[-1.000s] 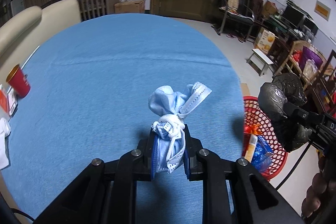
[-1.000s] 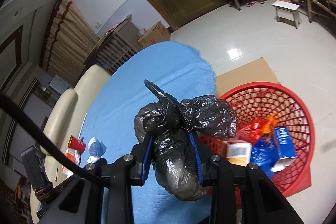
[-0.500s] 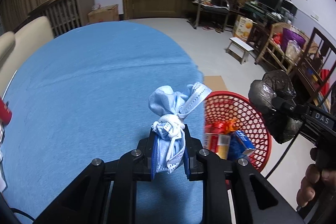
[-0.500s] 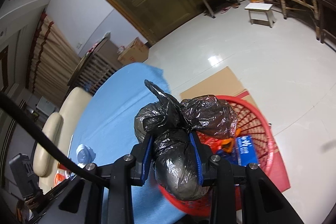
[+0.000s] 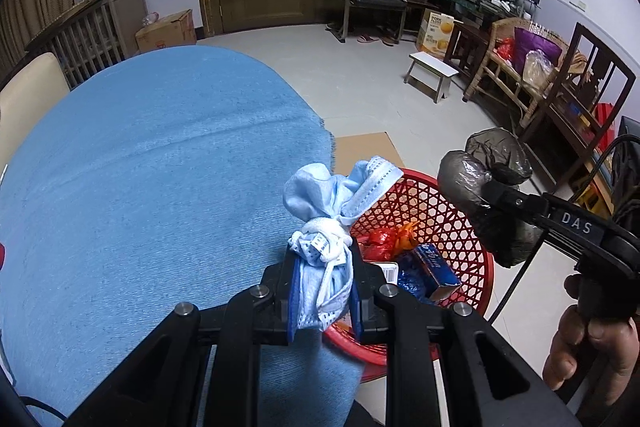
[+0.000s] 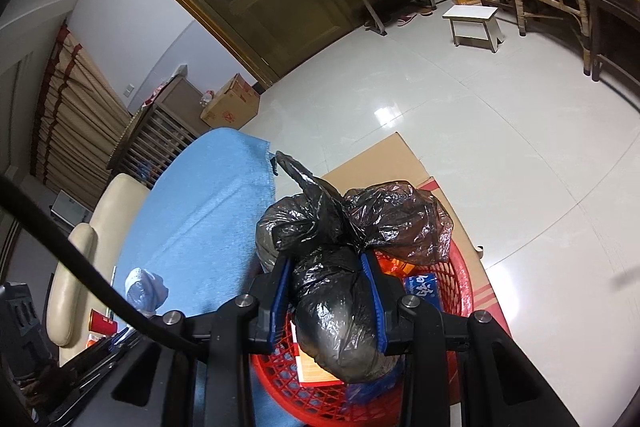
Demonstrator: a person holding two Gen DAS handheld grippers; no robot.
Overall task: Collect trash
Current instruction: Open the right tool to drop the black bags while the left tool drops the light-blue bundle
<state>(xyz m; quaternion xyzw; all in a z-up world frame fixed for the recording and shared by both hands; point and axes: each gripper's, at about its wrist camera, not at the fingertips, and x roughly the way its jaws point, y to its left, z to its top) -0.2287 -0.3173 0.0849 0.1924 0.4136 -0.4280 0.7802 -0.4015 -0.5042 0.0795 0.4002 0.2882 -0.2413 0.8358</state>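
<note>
Since the earlier frames both grippers have swung away from the middle of the blue table (image 5: 132, 195) toward its right edge, and the red basket (image 5: 452, 215) that sat far off to the right now lies close under them. In the right wrist view the basket has slid from the right side to directly below the load.

The left gripper (image 5: 323, 287) reaches forward over the table's near right edge, its fingers closed tight on a bundled face mask (image 5: 326, 227). The right gripper (image 6: 326, 299) is held above the basket (image 6: 460, 279), tilted down, and its fingers are clamped on a black bag (image 6: 344, 267). In the left wrist view the right gripper (image 5: 496, 193) comes in from the right, with the person's right hand (image 5: 588, 339) gripping its handle at the near right.

The face mask is pale blue, crumpled and tied round with its white ear loops, its top flaring above the fingers. The black bag is glossy, knotted and lumpy, bulging above and below the blue pads (image 6: 370, 291). The basket stands on a sheet of cardboard (image 6: 384, 163) on the floor and holds a blue box (image 5: 434, 265), red wrappers (image 5: 378, 241) and a white-and-orange packet (image 6: 316, 367).
</note>
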